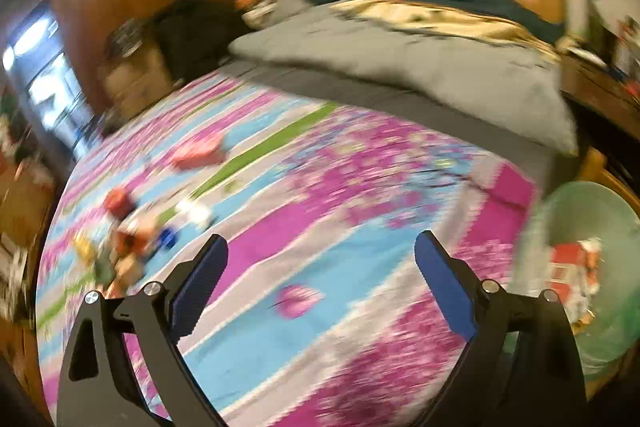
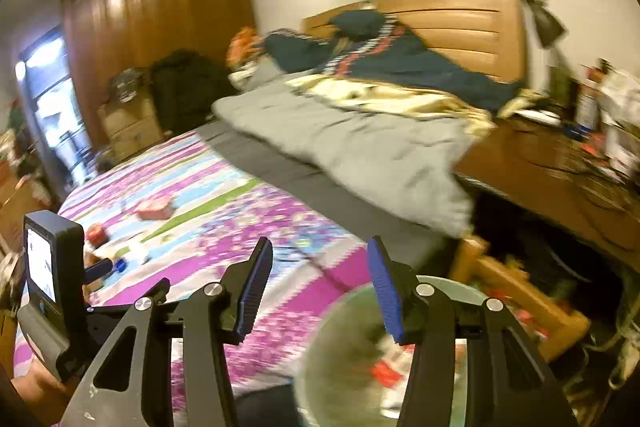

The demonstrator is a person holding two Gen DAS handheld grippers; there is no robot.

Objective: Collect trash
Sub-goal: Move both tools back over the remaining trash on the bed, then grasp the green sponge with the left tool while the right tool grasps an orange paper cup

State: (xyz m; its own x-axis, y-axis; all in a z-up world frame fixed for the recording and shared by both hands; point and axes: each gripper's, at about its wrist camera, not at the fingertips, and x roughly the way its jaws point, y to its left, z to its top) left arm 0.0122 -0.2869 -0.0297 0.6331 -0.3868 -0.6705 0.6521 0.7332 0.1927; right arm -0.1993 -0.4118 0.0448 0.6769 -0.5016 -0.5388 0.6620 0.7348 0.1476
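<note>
A: Where's the trash you're after?

B: Take the bin (image 2: 360,359) as your landmark. Some trash already lies inside it: red-and-white wrappers (image 1: 572,271) sit against its green liner. The rest is scattered on the flowered bedspread (image 1: 320,227), well away from the bin toward the wardrobe side: a red packet (image 1: 198,153) farthest off, a small red tub (image 1: 118,203), a white scrap (image 1: 196,213), a blue cap (image 1: 168,238) and a blurred heap of orange and yellow bits (image 1: 120,251).

A: And your 2 grippers?

B: Your left gripper (image 1: 320,279) hangs over the bedspread, just beside the bin's rim, with its blue fingers (image 1: 200,283) spread wide and nothing between them. Your right gripper (image 2: 320,291) hovers above the bin's near edge; its fingers (image 2: 384,291) stand about half apart, and they grip nothing either.

A: What lies beyond?

B: Farther from the bin, a grey duvet (image 2: 352,147) is bunched across the bed, with a dark blue blanket (image 2: 400,63) against the wooden headboard (image 2: 460,23). Beside the bin stands a wooden stool (image 2: 520,291), and above that a cluttered worktop (image 2: 540,163). A brown wardrobe (image 2: 160,35) stands on the far side of the bed. Both views are smeared, so small items stay unclear.
</note>
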